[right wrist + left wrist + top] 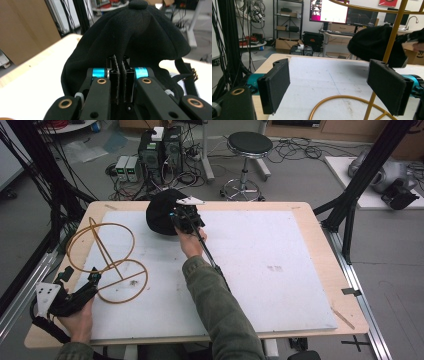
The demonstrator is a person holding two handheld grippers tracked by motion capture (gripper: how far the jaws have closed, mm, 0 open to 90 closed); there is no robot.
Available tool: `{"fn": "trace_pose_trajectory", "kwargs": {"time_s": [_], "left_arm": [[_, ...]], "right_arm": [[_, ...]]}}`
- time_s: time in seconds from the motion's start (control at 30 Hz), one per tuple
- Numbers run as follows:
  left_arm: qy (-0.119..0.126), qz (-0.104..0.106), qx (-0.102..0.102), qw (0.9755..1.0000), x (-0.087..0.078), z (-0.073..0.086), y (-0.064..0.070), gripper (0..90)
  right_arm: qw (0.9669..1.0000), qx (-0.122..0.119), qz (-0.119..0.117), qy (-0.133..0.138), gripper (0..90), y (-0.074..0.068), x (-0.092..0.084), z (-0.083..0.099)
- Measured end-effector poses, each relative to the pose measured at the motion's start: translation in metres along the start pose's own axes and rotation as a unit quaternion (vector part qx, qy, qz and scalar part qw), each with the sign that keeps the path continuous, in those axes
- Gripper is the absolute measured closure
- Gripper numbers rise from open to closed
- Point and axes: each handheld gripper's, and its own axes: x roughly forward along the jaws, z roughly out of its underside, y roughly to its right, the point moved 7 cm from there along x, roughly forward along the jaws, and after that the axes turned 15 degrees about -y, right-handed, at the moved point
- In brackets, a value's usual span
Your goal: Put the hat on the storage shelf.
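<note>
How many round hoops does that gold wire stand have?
2. One hoop lies flat on the white board as the base, near the left tool; the other stands tilted above it on the stand's post.

Black stool (249, 144) (round seat) beyond the table (320, 245)

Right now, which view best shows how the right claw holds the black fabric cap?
The right gripper view: the right claw pinches a fold of the black fabric cap. The high view shows the cap from above; the left gripper view shows it side-on behind the gold wire stand.
</note>
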Motion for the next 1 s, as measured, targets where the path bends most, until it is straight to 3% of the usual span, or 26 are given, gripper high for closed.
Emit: {"fn": "trace_pose_trajectory", "kwargs": {"time_s": [0.33, 0.5, 0.8, 1.0], "left_arm": [[-0.001, -0.002, 0.003, 1.0, 0.0, 0.0, 0.001, 18.9], [-0.003, -0.002, 0.003, 1.0, 0.0, 0.001, 0.001, 18.9], [-0.003, -0.002, 0.001, 1.0, 0.001, 0.002, 0.001, 18.9], [-0.003, -0.003, 0.0, 1.0, 0.0, 0.002, 0.0, 18.9]], "right_arm": [[0.9986, -0.018, -0.012, 0.049, 88.2, -0.004, -0.042, -0.017], [0.9957, -0.031, -0.031, 0.081, 88.2, -0.012, -0.065, -0.026], [0.9816, -0.069, -0.071, 0.163, 88.1, -0.034, -0.104, -0.041], [0.9781, -0.075, -0.084, 0.175, 88.1, -0.043, -0.115, -0.043]]}}
